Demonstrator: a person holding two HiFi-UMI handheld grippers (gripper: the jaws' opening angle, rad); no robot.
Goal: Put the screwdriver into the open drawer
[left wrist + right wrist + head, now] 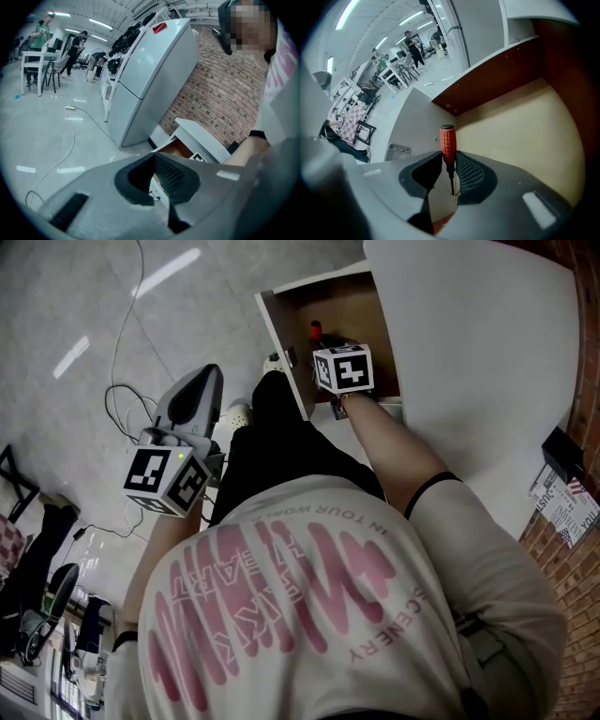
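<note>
In the right gripper view the screwdriver [448,143] has a red handle and a thin dark shaft. My right gripper [445,152] is shut on it, handle pointing forward past the jaw tips. The gripper points steeply down into the open drawer [520,126], which has a tan floor and brown walls. In the head view the red handle [316,329] shows inside the drawer [281,334], just beyond the right gripper's marker cube [342,368]. My left gripper [208,381] hangs over the floor left of the drawer. Its jaw tips [154,153] meet with nothing between them.
The drawer belongs to a white cabinet [469,362] against a brick wall [572,549]. Cables [122,399] trail over the pale floor. A white fridge [150,79] stands beyond the drawer. Tables and people are far off [42,56].
</note>
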